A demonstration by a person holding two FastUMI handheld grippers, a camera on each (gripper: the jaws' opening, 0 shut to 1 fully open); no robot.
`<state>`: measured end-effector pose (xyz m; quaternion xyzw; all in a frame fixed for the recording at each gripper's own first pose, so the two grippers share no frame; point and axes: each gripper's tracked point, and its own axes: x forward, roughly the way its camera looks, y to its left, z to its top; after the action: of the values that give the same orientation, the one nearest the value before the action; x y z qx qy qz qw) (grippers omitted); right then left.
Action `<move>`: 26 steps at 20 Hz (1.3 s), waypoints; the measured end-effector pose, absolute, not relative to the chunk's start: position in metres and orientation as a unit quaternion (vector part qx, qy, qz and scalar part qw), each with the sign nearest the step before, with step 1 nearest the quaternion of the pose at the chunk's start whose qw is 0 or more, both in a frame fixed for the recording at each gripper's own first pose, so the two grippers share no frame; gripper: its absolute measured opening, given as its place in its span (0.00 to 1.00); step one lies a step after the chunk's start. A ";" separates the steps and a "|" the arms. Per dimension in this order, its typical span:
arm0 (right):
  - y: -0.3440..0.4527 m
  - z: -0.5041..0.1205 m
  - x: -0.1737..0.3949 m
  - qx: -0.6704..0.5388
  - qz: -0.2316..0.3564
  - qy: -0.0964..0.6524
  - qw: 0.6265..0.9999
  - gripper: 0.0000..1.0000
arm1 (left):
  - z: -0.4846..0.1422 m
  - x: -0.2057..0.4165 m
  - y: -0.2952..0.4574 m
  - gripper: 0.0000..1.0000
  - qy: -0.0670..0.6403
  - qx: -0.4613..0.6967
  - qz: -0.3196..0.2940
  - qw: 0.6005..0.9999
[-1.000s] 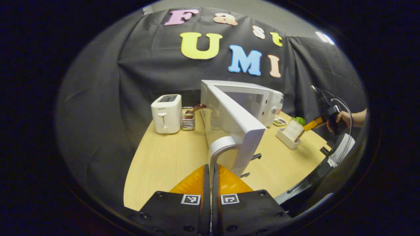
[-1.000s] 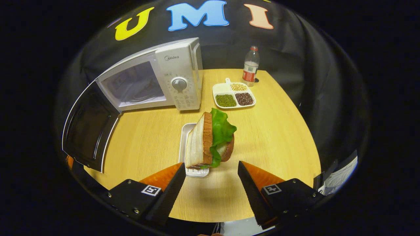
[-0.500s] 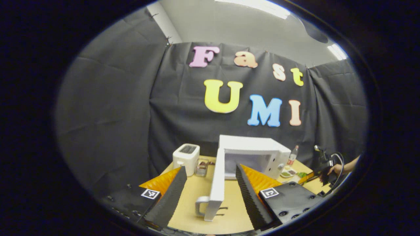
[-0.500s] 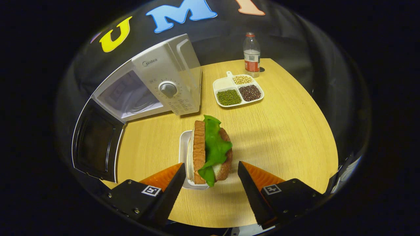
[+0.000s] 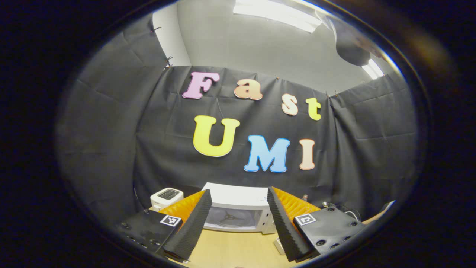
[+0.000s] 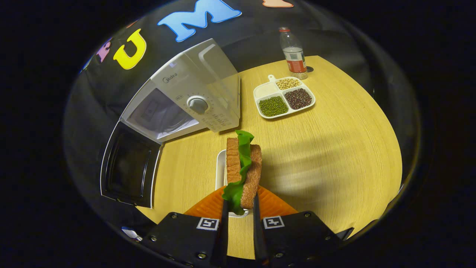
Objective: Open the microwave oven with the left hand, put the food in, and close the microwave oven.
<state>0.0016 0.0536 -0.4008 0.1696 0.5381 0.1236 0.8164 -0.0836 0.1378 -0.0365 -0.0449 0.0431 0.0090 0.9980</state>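
— Two slices of bread with a green leaf between them: is that the sandwich (image 6: pixel 242 167)?

— Yes. It stands on edge over a small white tray (image 6: pixel 221 167) on the wooden table (image 6: pixel 334 149), and the right gripper (image 6: pixel 239 208) has its two fingers drawn in tight against the bread, one on each side — it has hold of the sandwich.

— Where is the microwave (image 6: pixel 193 100)?

— Just behind the sandwich and a little to the left in the right gripper view. Its door (image 6: pixel 128 165) is swung wide open toward the left, dark inner face showing, and the cavity is open to the front. In the left gripper view the microwave (image 5: pixel 238 210) sits low, straight ahead, with the turntable ring visible inside.

— And the left gripper (image 5: pixel 240 219)?

— Spread wide, nothing between its fingers — it hangs in the air well back from the microwave, tilted up toward the booth's cloth wall and the ceiling.

— What else is on the table?

— A white divided dish (image 6: pixel 284 98) with green, dark red and pale beans to the right of the microwave, a plastic bottle (image 6: pixel 293 54) with a red label beyond it, and a white toaster (image 5: pixel 166 197) to the microwave's left.
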 end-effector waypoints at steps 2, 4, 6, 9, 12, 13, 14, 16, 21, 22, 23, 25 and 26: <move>0.055 -0.394 0.000 0.170 0.137 0.533 0.817 0.18 | -0.040 -0.083 0.120 0.95 0.053 -0.038 0.007 0.998; 0.060 -0.383 0.002 0.186 0.150 0.523 0.818 0.18 | -0.036 -0.085 0.111 0.96 0.056 -0.028 0.012 0.998; 0.062 -0.369 0.008 0.202 0.160 0.512 0.819 0.18 | -0.031 -0.084 0.104 0.95 0.053 -0.024 0.015 0.998; 0.070 -0.344 0.011 0.232 0.169 0.502 0.816 0.18 | -0.029 -0.078 0.100 0.95 0.052 -0.033 0.007 0.998; 0.091 -0.312 0.012 0.285 0.187 0.478 0.809 0.18 | -0.023 -0.063 0.110 0.95 0.045 -0.034 -0.006 0.998; 0.100 -0.303 0.012 0.302 0.191 0.469 0.807 0.18 | -0.021 -0.059 0.113 0.94 0.044 -0.037 -0.013 0.998; 0.110 -0.292 0.013 0.320 0.193 0.459 0.806 0.18 | -0.021 -0.056 0.117 0.95 0.044 -0.038 -0.023 0.998; 0.136 -0.271 0.016 0.358 0.203 0.435 0.801 0.18 | -0.019 -0.050 0.132 0.95 0.042 -0.036 -0.039 0.998; 0.200 -0.241 0.022 0.411 0.212 0.400 0.791 0.18 | -0.017 -0.043 0.186 0.95 0.039 -0.043 -0.053 0.997; 0.212 -0.239 0.024 0.419 0.214 0.395 0.789 0.18 | -0.018 -0.043 0.198 0.95 0.039 -0.041 -0.054 0.997; 0.223 -0.239 0.027 0.424 0.213 0.392 0.788 0.18 | -0.019 -0.043 0.209 0.95 0.042 -0.043 -0.054 0.997; 0.242 -0.243 0.032 0.434 0.205 0.387 0.787 0.18 | -0.018 -0.044 0.231 0.95 0.042 -0.050 -0.051 0.997; 0.252 -0.247 0.037 0.440 0.201 0.386 0.785 0.18 | -0.016 -0.044 0.243 0.95 0.041 -0.050 -0.048 0.997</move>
<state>0.0365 0.2523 -0.2471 0.4404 0.3860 0.2006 0.7854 -0.0440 0.2432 -0.0155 -0.0501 0.0406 -0.0479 0.9968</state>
